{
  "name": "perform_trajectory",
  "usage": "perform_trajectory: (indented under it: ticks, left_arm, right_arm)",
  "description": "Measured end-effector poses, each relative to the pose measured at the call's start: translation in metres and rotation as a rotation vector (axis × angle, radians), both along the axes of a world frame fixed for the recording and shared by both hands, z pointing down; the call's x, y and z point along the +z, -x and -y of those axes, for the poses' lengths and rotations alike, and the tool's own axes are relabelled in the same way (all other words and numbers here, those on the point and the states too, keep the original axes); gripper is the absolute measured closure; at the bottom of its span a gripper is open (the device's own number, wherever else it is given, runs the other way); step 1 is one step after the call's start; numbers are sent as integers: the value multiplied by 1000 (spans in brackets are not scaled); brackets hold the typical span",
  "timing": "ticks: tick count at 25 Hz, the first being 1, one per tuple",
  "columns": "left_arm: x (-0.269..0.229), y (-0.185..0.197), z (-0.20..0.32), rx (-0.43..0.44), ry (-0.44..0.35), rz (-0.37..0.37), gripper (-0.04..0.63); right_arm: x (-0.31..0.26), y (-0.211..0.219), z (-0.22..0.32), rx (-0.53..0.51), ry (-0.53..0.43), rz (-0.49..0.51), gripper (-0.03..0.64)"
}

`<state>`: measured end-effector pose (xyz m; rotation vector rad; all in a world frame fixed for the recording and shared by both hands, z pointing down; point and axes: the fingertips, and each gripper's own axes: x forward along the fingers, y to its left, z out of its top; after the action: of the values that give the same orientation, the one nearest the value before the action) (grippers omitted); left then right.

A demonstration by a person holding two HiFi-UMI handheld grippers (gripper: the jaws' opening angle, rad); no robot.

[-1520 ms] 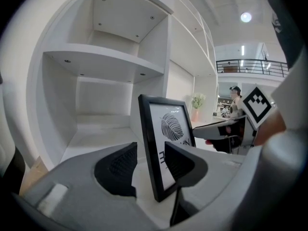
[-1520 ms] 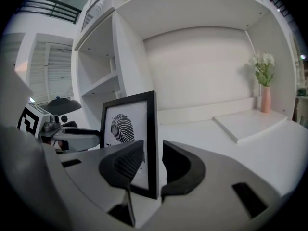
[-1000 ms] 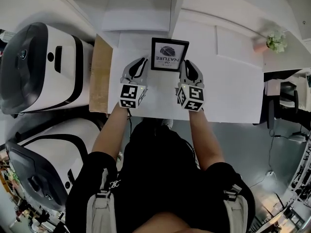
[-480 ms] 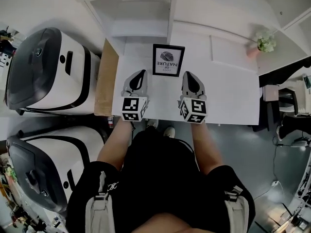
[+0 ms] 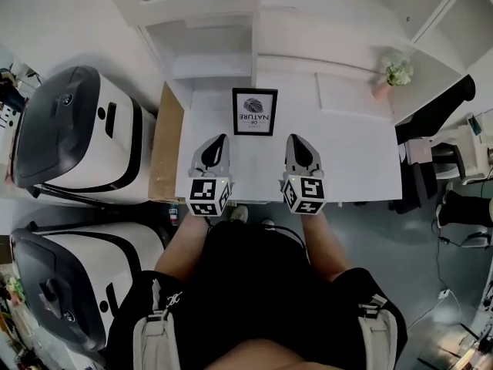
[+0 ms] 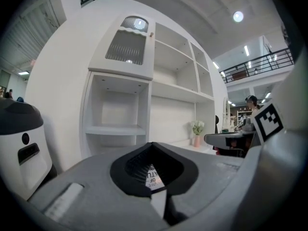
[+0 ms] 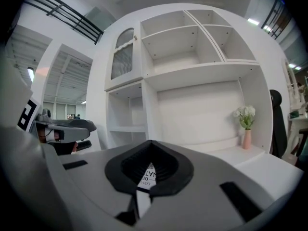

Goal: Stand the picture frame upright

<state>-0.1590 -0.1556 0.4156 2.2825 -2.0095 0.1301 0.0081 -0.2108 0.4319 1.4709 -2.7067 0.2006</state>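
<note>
The black picture frame (image 5: 255, 112) stands upright near the back of the white table (image 5: 354, 153), its printed face towards me. My left gripper (image 5: 219, 138) hangs shut in front of it to the left, well clear of it. My right gripper (image 5: 293, 137) is shut too, in front to the right, also apart from it. Neither holds anything. In the left gripper view a sliver of the frame's print (image 6: 152, 177) shows through the notch between the jaws. The right gripper view shows the same print (image 7: 148, 175) the same way.
A white shelf unit (image 5: 216, 45) rises behind the table. A pink vase with flowers (image 5: 389, 79) stands at the back right. A brown panel (image 5: 163, 141) runs along the table's left side. Two large white-and-black machines (image 5: 73, 137) stand on the left.
Both grippers, which flanked the frame's lower corners, have drawn back towards me and risen, and their jaws have closed. The frame stays standing on the table.
</note>
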Motion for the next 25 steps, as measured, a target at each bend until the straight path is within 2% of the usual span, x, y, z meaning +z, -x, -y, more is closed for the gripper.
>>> perform_trajectory:
  ticks: [11, 25]
  left_arm:
    - [-20, 6, -12, 14, -43, 15, 580]
    - [-28, 4, -5, 41, -56, 27, 580]
  right_arm:
    - [-22, 0, -9, 12, -42, 7, 615]
    - [-25, 7, -5, 21, -42, 2, 615]
